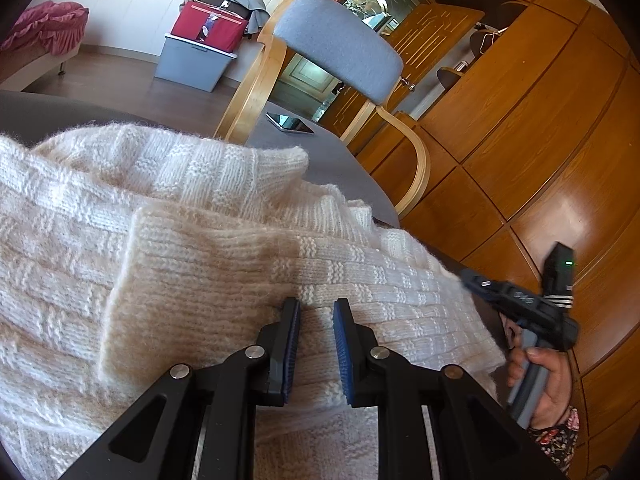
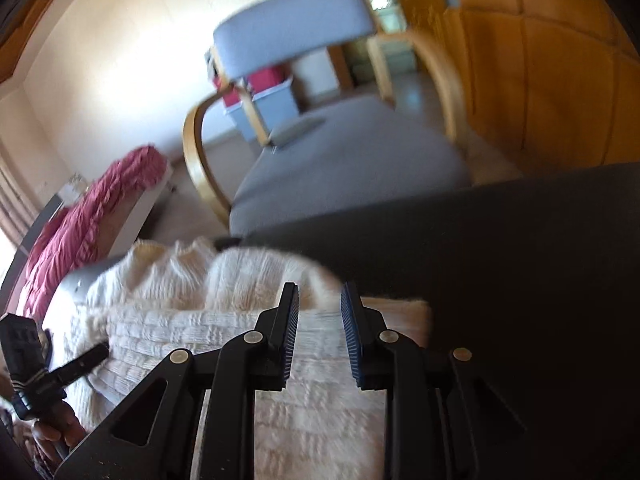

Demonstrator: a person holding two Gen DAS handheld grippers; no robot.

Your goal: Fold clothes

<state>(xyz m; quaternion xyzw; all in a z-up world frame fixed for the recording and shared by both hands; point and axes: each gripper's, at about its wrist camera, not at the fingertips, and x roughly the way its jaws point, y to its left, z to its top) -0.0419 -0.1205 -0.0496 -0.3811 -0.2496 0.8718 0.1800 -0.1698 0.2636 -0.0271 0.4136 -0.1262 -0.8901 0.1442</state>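
Observation:
A cream knitted sweater [image 1: 180, 240] lies spread on the dark table [image 2: 520, 260], with one ribbed sleeve laid across its body. My left gripper [image 1: 317, 312] sits low on the sweater near its right side, and a ridge of knit fills the narrow gap between its blue pads. My right gripper [image 2: 320, 296] hangs just above the sweater's [image 2: 200, 340] far corner with its jaws apart and nothing pinched. In the left wrist view, the right gripper [image 1: 472, 280] reaches the sweater's right edge, held by a hand [image 1: 548, 380].
A chair with a grey back [image 1: 340, 40] and bent wooden arms stands just beyond the table, with a phone [image 1: 290, 123] on its seat. Wooden cupboards [image 1: 520, 120] fill the right. A bed with a red cover [image 2: 88, 220] and a grey bin [image 1: 192, 60] stand farther off.

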